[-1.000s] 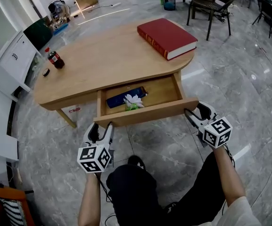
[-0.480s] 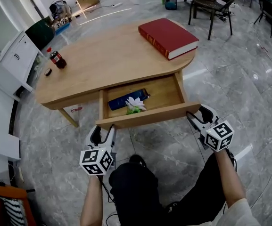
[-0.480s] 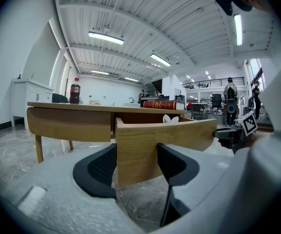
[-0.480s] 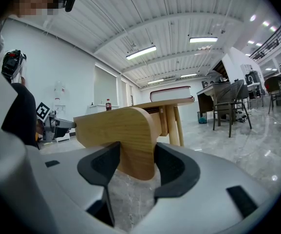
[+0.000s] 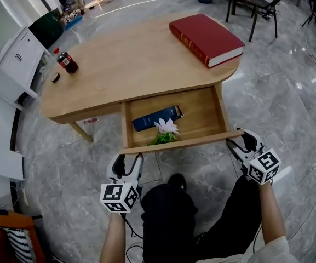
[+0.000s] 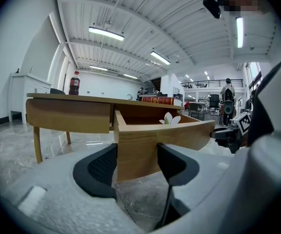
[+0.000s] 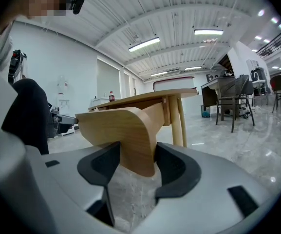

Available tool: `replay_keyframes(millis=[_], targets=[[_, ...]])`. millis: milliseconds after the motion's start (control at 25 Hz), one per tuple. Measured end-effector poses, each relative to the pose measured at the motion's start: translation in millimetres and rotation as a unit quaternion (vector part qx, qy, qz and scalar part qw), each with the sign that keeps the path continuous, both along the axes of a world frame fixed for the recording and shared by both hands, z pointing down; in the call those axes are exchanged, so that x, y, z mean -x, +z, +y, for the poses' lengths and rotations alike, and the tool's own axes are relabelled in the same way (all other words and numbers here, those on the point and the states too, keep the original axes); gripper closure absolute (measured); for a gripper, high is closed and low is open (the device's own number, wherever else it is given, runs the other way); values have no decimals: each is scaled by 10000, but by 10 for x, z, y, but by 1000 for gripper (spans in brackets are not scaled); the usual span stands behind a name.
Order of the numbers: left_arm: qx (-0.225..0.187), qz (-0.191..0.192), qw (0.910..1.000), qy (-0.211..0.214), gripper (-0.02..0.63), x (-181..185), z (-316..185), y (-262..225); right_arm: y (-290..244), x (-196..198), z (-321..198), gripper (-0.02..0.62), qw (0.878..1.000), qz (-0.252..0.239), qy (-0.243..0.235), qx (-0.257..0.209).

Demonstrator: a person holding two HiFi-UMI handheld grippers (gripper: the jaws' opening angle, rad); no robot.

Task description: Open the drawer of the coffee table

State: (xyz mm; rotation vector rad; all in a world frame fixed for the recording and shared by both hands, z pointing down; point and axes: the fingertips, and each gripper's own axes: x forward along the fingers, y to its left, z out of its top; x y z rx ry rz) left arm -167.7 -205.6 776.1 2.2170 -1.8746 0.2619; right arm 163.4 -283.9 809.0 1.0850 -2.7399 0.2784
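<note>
A pale wooden coffee table [image 5: 119,64] is seen from above, standing on a grey marble floor [image 5: 289,108]. Its drawer [image 5: 201,111] is drawn well out from under the table's near edge, toward the person. A dark blue packet [image 5: 156,118] and a white flower [image 5: 166,127] are seen lying inside. On the table top, a red book [image 5: 206,37] is laid at the far right end and a dark bottle [image 5: 66,62] is stood at the far left end.

The drawer front [image 5: 182,143], a long curved panel, is held at both ends. The left gripper [image 5: 128,159] is clamped on the panel's left end, jaws set wide with both pads pressed against the wood. The right gripper [image 5: 240,142] is closed in the same way on the rounded right end. Both are brought in low, from below the table's near edge.

The panel is judged stiff and thick, so no give is expected under the pads. Its smooth finish may let them slip. No handle is visible, so the lower edge near each end is judged the best place to hold it. With so little inside, the drawer is likely light. An uneven pull could skew it and make it bind.
</note>
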Motion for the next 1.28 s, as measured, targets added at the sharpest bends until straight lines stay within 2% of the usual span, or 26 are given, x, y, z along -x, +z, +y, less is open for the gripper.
replay_keyframes(millis=[120,240,320,440,560,680,760,840,1000,1120,1280], targets=[[38,38,10000,68,341,-48,-248,-65,-94,-45,-162,354,9998,145,78,85],[595,-44,9982,85,341,-22,-82,-69,-120,-34,-79,354,9972,457,-2,592],[947,-200,9951,191,345,25,-25,-42,-181,-48,-45,356,9944,501,-16,927],[1434,-309,9886,344,365,69,96,-188,-361,-89,64,368,9879,578,70,1439],[1900,-111,9811,359,379,34,252,-538,-758,-33,244,386,9805,759,40,1811],[2430,-21,9695,318,393,-16,352,-856,-1332,116,348,393,9746,746,149,2106],[2719,-32,9619,280,401,-61,433,-1154,-1759,200,418,399,9701,600,415,2314],[2818,57,9592,234,407,-150,483,-1562,-2186,288,467,421,9652,410,635,2505],[2913,310,9556,326,414,-451,748,-2482,-3006,543,784,458,9605,273,576,2708],[2918,226,9550,471,420,-598,930,-3154,-3539,712,1054,486,9607,493,438,2697],[2854,217,9572,430,437,-694,1174,-3910,-4200,766,1426,521,9585,567,645,2719]])
